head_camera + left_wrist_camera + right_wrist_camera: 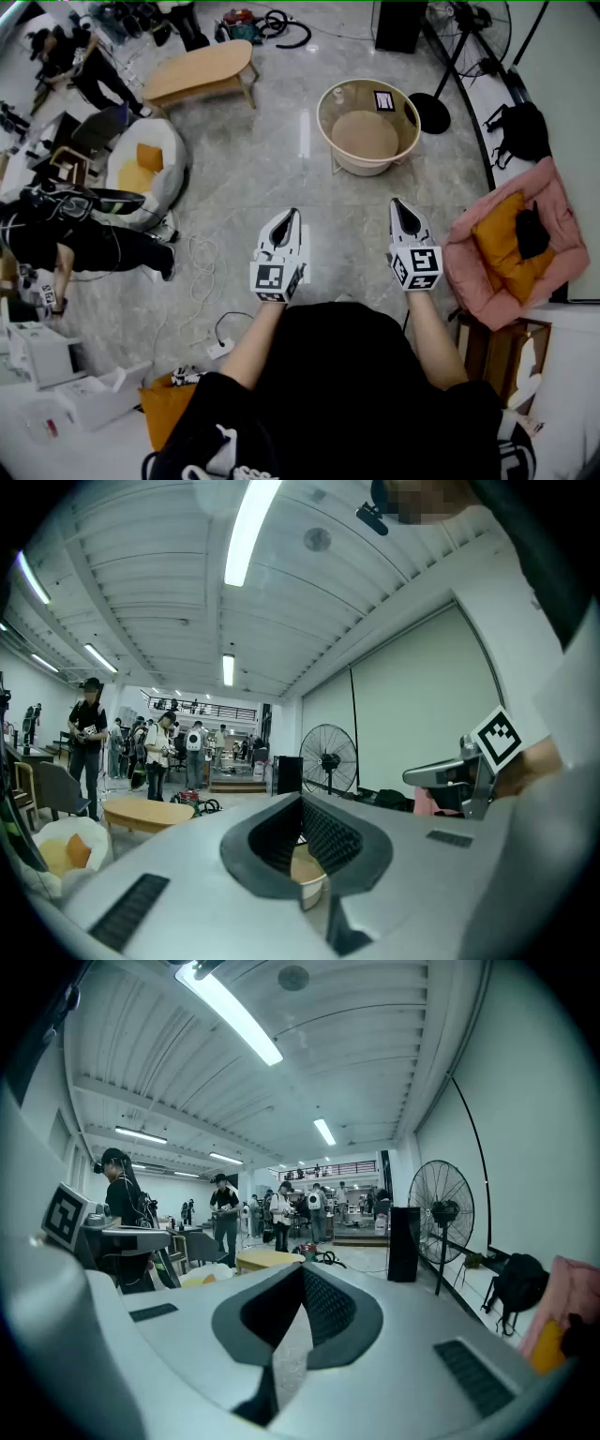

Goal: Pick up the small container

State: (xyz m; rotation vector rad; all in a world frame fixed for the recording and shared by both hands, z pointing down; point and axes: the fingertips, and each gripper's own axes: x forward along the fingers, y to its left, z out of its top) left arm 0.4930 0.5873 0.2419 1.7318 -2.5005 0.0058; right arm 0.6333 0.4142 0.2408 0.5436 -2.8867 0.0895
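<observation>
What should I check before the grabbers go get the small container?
1. Left gripper empty: ok, nothing between its jaws.
2. Right gripper empty: ok.
3. Jaws open for grabbing: not ok, both are shut.
4. Small container spotted: cannot tell; a small marked thing sits on the round table, too tiny to name.
5. Grippers near it: not ok, both hang short of the table.
</observation>
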